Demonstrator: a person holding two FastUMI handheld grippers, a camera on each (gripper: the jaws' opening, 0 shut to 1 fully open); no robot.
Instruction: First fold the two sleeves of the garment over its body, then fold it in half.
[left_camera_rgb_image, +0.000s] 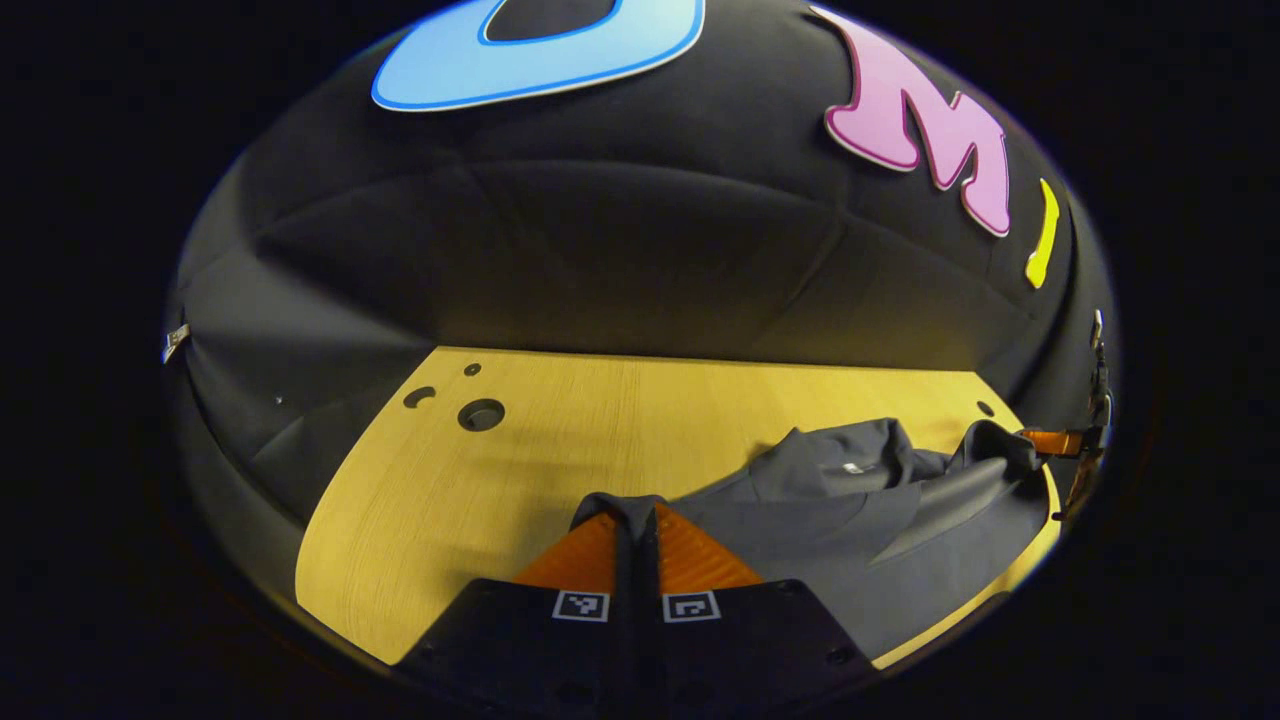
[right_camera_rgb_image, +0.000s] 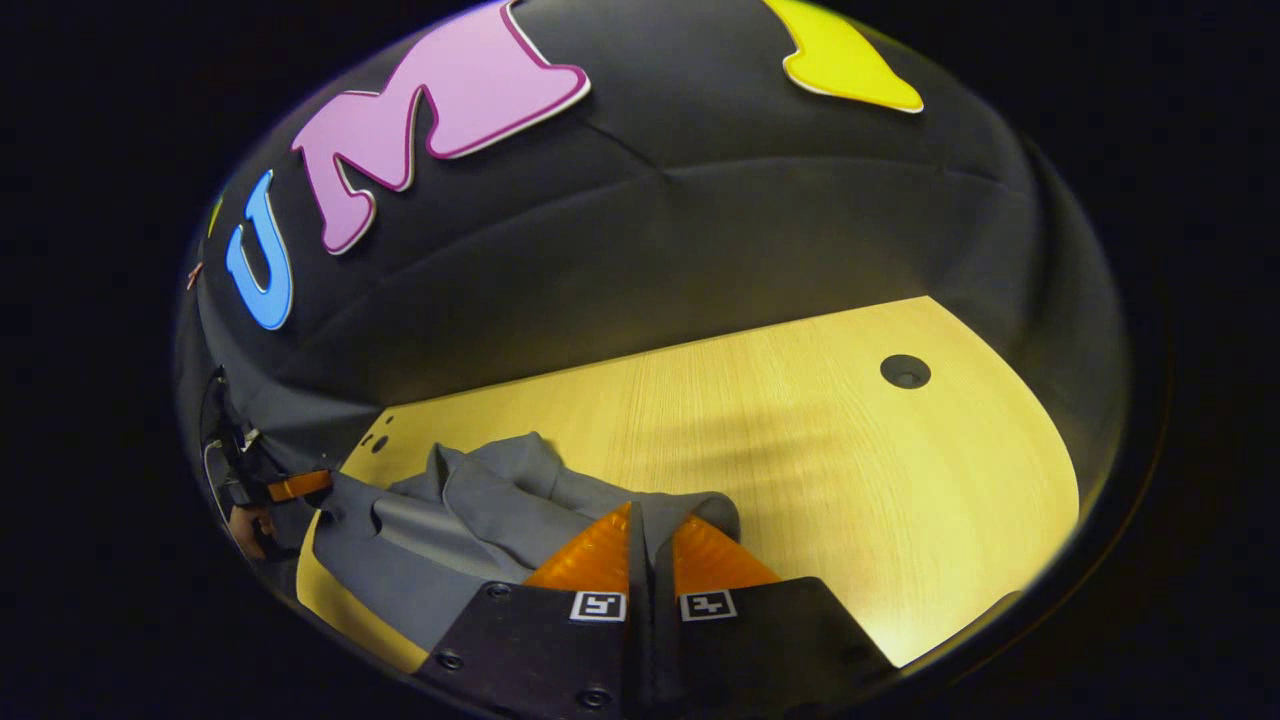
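Two grippers: each one pinches an edge of the same dark grey cloth garment (left_camera_rgb_image: 850, 510), one at each end of it.
Left gripper (left_camera_rgb_image: 636, 520): in the left gripper view its two fingers are pressed close together with a thin fold of the grey cloth caught between them. The fold sticks up a little past the tips.
Right gripper (right_camera_rgb_image: 650, 522): in the right gripper view its two fingers are also pressed together, with a bit of the grey cloth squeezed between them. The cloth bunches up just past the tips.
Garment: it lies on the light yellow wooden table (left_camera_rgb_image: 600, 420), close to the near edge. It is not flat. It is bumpy and creased, and part of it lies over its own middle. A small pale tag (left_camera_rgb_image: 852, 467) shows near the top fold in the left gripper view.
Other gripper far off: in the left gripper view the right gripper shows small at the right end of the garment. In the right gripper view the left gripper shows small at the left end, with a hand (right_camera_rgb_image: 250, 528) holding it.
Table: it has a round dark hole (left_camera_rgb_image: 481, 414) near its far corner, with two smaller marks beside it. Another round hole (right_camera_rgb_image: 905, 371) shows in the right gripper view, well apart from the garment.
Wall: black cloth hangs behind the table.
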